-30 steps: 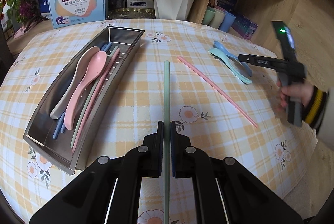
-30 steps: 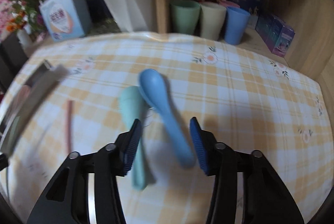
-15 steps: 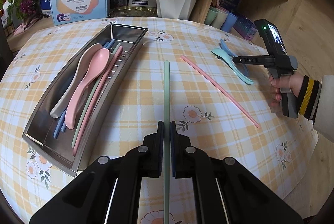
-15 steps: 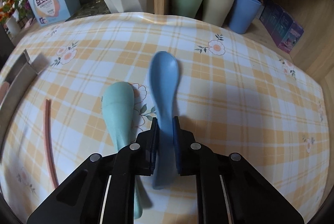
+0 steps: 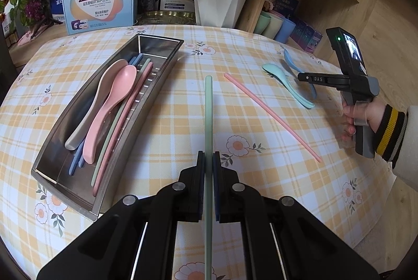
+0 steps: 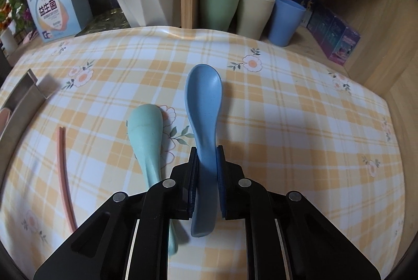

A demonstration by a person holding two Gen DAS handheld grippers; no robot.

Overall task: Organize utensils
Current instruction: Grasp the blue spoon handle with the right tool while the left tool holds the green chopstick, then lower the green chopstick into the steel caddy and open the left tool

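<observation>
Two spoons lie in the steel tray (image 5: 156, 43), two chopsticks outside it. The left gripper (image 5: 208, 170) pinches the green chopstick (image 5: 208, 107); the right gripper (image 6: 206, 170), angled down, clamps the blue spoon (image 6: 203, 102) beside the mint spoon (image 6: 146, 131)

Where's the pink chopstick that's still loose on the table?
In the left wrist view the pink chopstick lies flat on the tablecloth, right of centre, between the green chopstick in the left gripper and the teal spoon.
</observation>
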